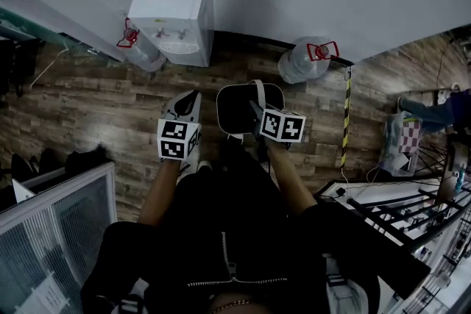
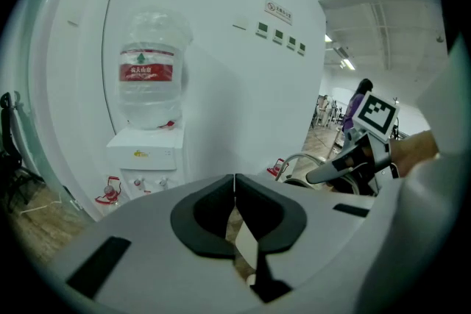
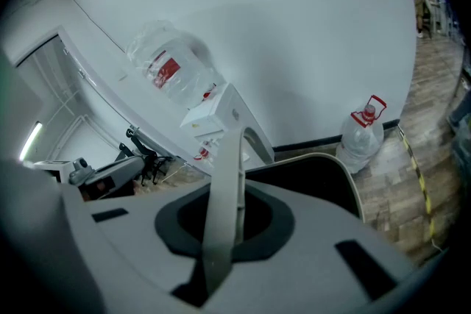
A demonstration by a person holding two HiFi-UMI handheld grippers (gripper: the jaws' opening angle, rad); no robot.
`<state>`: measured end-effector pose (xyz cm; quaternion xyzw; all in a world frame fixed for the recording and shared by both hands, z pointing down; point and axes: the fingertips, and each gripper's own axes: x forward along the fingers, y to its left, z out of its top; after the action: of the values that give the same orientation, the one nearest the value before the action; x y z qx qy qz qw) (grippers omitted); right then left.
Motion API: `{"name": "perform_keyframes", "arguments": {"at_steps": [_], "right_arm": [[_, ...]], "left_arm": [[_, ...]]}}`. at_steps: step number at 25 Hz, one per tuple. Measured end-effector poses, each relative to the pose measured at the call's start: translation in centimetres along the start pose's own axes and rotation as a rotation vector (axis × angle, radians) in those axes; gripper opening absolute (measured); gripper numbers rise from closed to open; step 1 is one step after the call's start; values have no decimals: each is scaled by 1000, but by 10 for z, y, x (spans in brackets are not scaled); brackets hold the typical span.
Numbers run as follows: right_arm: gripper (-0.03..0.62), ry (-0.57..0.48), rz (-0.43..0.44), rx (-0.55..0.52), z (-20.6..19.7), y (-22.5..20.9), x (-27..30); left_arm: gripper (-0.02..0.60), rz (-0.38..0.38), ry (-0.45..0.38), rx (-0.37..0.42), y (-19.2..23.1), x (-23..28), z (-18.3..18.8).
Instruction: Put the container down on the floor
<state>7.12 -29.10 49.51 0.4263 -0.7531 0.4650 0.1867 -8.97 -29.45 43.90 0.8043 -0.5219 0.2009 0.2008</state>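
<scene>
The container [image 1: 239,108] is a dark bin with a pale rim and a pale arched handle [image 1: 258,93]. It hangs in front of my legs over the wood floor, and I cannot tell whether its base touches. My right gripper [image 1: 255,110] is shut on the handle [image 3: 223,184], which runs up between the jaws of the right gripper [image 3: 222,226], with the container's rim [image 3: 346,174] just beyond. My left gripper [image 1: 188,101] is beside the container on its left. The jaws of the left gripper [image 2: 234,195] are shut with nothing between them.
A white water dispenser [image 1: 175,20] with a bottle on top stands at the wall ahead. Water jugs stand on the floor at the right [image 1: 303,59] and the left [image 1: 141,49]. A yellow-black strip [image 1: 346,114] runs along the floor. A glass cabinet [image 1: 51,224] is near left, a metal rack [image 1: 412,232] near right.
</scene>
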Motion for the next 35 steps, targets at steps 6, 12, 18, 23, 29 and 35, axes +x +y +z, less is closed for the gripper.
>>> {"name": "perform_keyframes", "arguments": {"at_steps": [6, 12, 18, 23, 29, 35], "right_arm": [[26, -2, 1, 15, 18, -30, -3], [28, -1, -18, 35, 33, -58, 5], [28, -9, -33, 68, 55, -68, 21], [28, -8, -48, 77, 73, -71, 47], [28, -25, -48, 184, 91, -79, 88], [29, -25, -52, 215, 117, -94, 125]], "left_arm": [[15, 28, 15, -16, -7, 26, 5], [15, 42, 33, -13, -6, 34, 6], [15, 46, 26, -3, 11, 47, 17], [15, 4, 13, 25, 24, 76, 28], [15, -54, 18, 68, 49, 126, 31], [15, -91, 20, 99, 55, 165, 36]]}}
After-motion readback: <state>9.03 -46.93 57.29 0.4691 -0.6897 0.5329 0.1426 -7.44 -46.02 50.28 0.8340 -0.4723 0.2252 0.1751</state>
